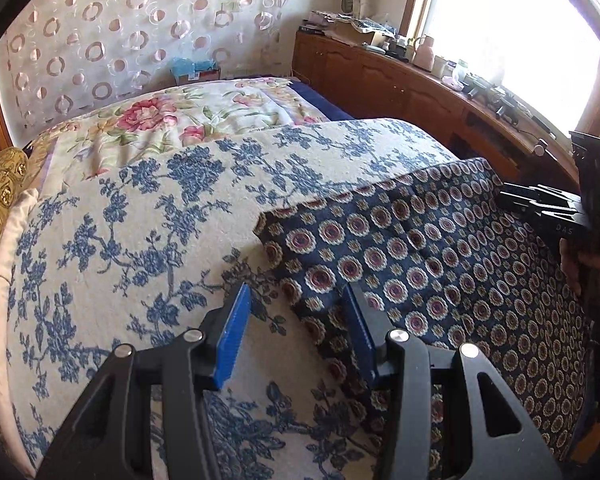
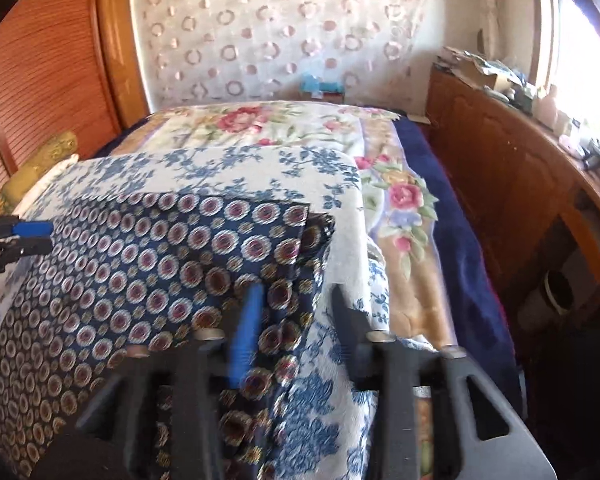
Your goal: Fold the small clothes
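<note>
The dark blue garment (image 1: 432, 264) with a medallion print is lying on a cream cloth with a blue floral print (image 1: 140, 216), which is covering the near part of the bed. All positions below are given relative to this garment.

Left gripper (image 1: 296, 308): the jaws are standing apart over the garment's left edge. The left blue pad is sitting over the cream cloth, just outside the edge; the right finger is sitting over the printed fabric. No fabric is being pinched between them.

Right gripper (image 2: 296, 304): the jaws are standing apart over the garment's right edge, where the fabric is bunching into a dark fold. The blue pad is sitting over the print and the other finger is sitting over the cream cloth. The view is blurred, and no clamping is visible.

Beyond the garment's far edge, a pink rose quilt (image 1: 172, 120) is covering the rest of the bed. To the garment's right, a wooden cabinet (image 1: 400, 84) is running under a bright window (image 1: 520, 32) and is carrying assorted clutter.
</note>
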`<state>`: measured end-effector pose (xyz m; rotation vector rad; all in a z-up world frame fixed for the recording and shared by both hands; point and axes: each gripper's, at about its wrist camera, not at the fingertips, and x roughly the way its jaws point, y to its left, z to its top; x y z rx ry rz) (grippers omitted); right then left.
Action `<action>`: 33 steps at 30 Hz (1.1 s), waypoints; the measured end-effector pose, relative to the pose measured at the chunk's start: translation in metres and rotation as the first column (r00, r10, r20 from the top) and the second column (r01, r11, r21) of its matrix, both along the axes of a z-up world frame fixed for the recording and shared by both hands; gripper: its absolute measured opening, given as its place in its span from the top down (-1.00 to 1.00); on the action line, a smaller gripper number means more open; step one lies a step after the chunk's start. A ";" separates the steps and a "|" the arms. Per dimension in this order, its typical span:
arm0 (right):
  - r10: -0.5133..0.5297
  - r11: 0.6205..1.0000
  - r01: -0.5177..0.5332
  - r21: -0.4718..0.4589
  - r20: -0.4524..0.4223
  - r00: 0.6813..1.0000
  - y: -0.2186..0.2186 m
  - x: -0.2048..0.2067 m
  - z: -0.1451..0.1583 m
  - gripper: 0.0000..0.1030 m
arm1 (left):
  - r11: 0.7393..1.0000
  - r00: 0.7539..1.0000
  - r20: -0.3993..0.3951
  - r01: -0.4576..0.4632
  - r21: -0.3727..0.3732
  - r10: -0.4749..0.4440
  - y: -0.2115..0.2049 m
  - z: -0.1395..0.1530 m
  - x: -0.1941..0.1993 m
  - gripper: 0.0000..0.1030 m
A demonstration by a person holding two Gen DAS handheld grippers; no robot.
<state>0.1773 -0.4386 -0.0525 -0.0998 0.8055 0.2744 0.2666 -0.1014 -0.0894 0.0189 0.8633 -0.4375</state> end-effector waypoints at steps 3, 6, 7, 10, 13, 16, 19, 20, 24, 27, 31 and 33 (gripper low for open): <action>0.008 1.000 -0.008 0.004 -0.025 1.000 -0.002 0.014 -0.002 0.03 | 1.000 1.000 -0.007 -0.001 -0.004 0.001 0.000 0.000 0.009 0.10; 0.022 0.999 -0.021 0.025 -0.056 0.998 -0.003 0.026 -0.005 0.01 | 1.000 1.000 -0.027 -0.009 -0.020 0.008 0.002 -0.003 0.016 0.10; 0.028 0.999 -0.026 0.030 -0.063 0.998 -0.003 0.029 -0.006 0.01 | 1.000 1.000 -0.026 -0.009 -0.027 0.008 0.002 -0.004 0.018 0.10; 0.043 0.998 -0.040 0.046 -0.086 0.995 -0.002 0.036 -0.008 0.01 | 1.000 1.000 -0.018 -0.015 -0.026 0.015 0.001 -0.006 0.019 0.10; 0.060 0.997 -0.055 0.053 -0.095 0.994 0.000 0.040 -0.009 0.00 | 1.000 1.000 -0.015 -0.010 -0.023 0.010 -0.001 -0.008 0.020 0.10; 0.084 0.996 -0.081 0.036 -0.093 0.992 0.005 0.041 -0.010 0.01 | 1.000 1.000 -0.014 -0.012 -0.025 0.011 -0.003 -0.009 0.023 0.10; 0.117 0.992 -0.112 0.053 -0.100 0.988 0.010 0.042 -0.010 0.45 | 0.998 1.000 -0.016 -0.002 -0.056 0.001 -0.002 -0.009 0.026 0.32; 0.130 0.990 -0.124 0.067 -0.104 0.986 0.013 0.042 -0.010 0.62 | 0.998 1.000 -0.025 0.003 -0.069 -0.004 -0.002 -0.009 0.029 0.51; 0.150 0.988 -0.147 0.049 -0.079 0.986 0.028 0.035 -0.001 0.85 | 0.996 0.998 -0.049 0.021 -0.092 -0.026 -0.001 -0.003 0.034 0.99; 0.164 0.985 -0.164 0.062 -0.009 0.986 0.036 0.019 0.019 0.87 | 0.995 1.000 0.012 0.030 -0.092 -0.029 -0.001 0.017 0.014 1.00; 0.176 0.982 -0.182 0.046 0.112 0.978 0.048 -0.014 0.061 0.88 | 0.993 0.990 0.138 0.046 -0.113 -0.030 0.004 0.061 -0.027 1.00; 0.182 0.981 -0.189 0.032 0.162 0.970 0.054 -0.032 0.081 0.88 | 0.991 0.977 0.213 0.055 -0.123 -0.028 0.009 0.088 -0.054 1.00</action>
